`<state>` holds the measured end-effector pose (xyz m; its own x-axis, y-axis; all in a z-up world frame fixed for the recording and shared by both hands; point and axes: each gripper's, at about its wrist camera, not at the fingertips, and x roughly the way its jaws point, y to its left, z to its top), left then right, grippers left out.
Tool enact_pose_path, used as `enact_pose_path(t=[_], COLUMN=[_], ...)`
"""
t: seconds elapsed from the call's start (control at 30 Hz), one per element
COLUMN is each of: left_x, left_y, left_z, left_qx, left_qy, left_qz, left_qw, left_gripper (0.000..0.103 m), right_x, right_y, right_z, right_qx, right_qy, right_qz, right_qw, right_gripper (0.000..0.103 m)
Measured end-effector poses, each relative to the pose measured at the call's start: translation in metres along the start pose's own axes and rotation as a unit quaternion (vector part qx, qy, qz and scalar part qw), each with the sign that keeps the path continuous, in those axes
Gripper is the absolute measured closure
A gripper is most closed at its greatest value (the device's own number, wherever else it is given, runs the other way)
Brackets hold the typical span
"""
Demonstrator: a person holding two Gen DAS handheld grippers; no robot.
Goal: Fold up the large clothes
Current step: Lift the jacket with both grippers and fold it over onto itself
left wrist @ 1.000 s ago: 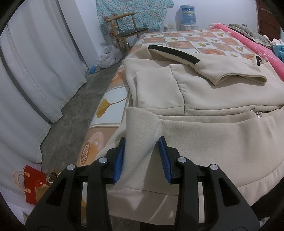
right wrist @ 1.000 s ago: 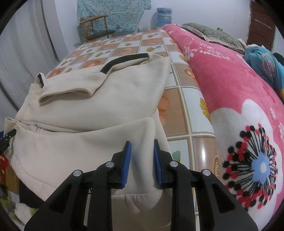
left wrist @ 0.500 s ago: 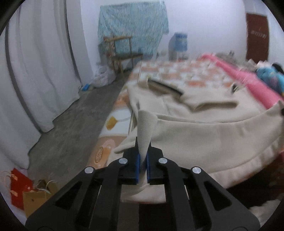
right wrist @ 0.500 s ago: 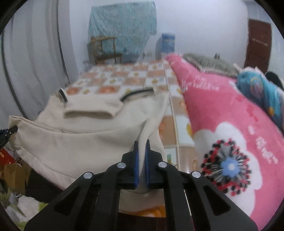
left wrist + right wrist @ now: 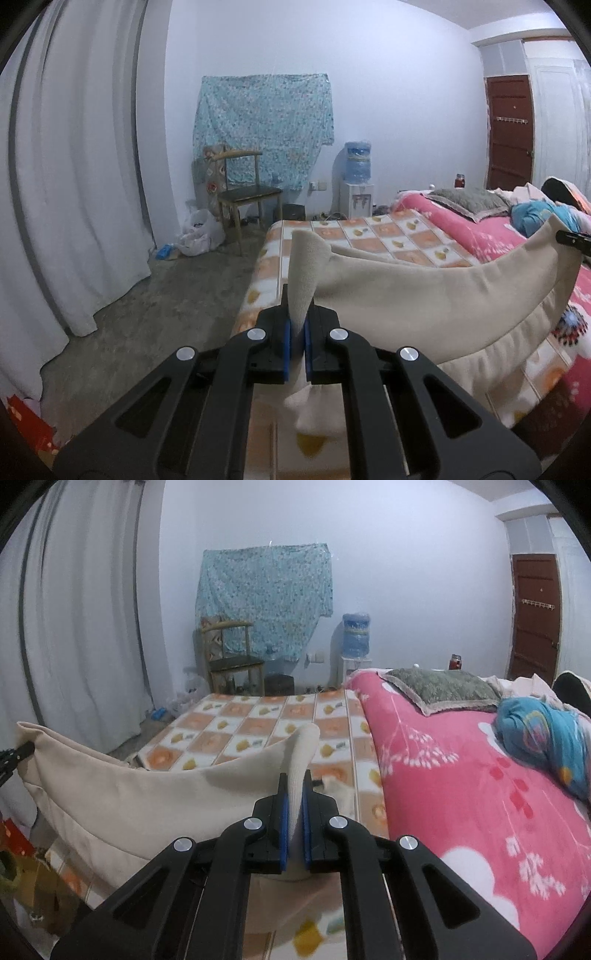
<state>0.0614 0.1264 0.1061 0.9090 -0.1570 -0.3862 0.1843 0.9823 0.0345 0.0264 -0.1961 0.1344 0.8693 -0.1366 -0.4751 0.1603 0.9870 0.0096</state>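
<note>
Pinching the cream garment (image 5: 424,295) by its two corners, the left tongs (image 5: 297,332) and right tongs (image 5: 294,808) hold it slung above the checkered bed (image 5: 266,720). Uneven pull, I judge, could slide the thick fabric out of either pair, dropping it crooked onto the bed.

The beige garment (image 5: 424,295) hangs in front of the bed (image 5: 388,240) and hides its near part — the garment's lower folds blur below the left tongs (image 5: 298,334); the other tongs show only a dark tip (image 5: 574,238) at the picture's edge
</note>
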Motion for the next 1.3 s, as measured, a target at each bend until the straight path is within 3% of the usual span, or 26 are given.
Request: enact_pose_path(t=[0.3, 0.6, 0.77, 1.0, 1.13, 1.2, 1.23, 1.27, 1.3], left_x=[0.122, 0.226, 0.249, 0.265, 0.271, 0.274, 0.278, 0.278, 0.276], left_y=[0.000, -0.003, 0.003, -0.001, 0.004, 0.010, 0.013, 0.019, 0.025], left_z=[0.031, 0.003, -0.017, -0.031, -0.034, -0.034, -0.033, -0.033, -0.032], left_qx=[0.013, 0.015, 0.005, 0.015, 0.005, -0.009, -0.023, -0.039, -0.055], left_qy=[0.033, 0.119, 0.154, 0.177, 0.197, 0.207, 0.212, 0.215, 0.218], left_qz=[0.003, 0.025, 0.031, 0.041, 0.046, 0.054, 0.057, 0.062, 0.066], left_qw=[0.9994, 0.9925, 0.9876, 0.9833, 0.9794, 0.9768, 0.9754, 0.9739, 0.9722], left_gripper=[0.098, 0.098, 0.098, 0.097, 0.089, 0.080, 0.072, 0.062, 0.059], right_x=[0.087, 0.196, 0.242, 0.261, 0.270, 0.270, 0.268, 0.265, 0.262], right_y=[-0.014, -0.025, -0.040, -0.050, -0.061, -0.065, -0.068, -0.072, -0.075], right_z=[0.037, 0.023, 0.000, -0.021, -0.026, -0.027, -0.026, -0.026, -0.025], right_qx=[0.006, 0.031, 0.064, 0.083, 0.111, 0.121, 0.127, 0.133, 0.141], right_qy=[0.009, 0.085, 0.137, 0.166, 0.185, 0.188, 0.188, 0.186, 0.183], right_qz=[0.003, 0.019, 0.031, 0.028, 0.025, 0.020, 0.007, -0.006, -0.018], right_qw=[1.000, 0.996, 0.988, 0.982, 0.976, 0.975, 0.974, 0.973, 0.973], right_gripper=[0.097, 0.097, 0.097, 0.096, 0.082, 0.071, 0.060, 0.054, 0.053])
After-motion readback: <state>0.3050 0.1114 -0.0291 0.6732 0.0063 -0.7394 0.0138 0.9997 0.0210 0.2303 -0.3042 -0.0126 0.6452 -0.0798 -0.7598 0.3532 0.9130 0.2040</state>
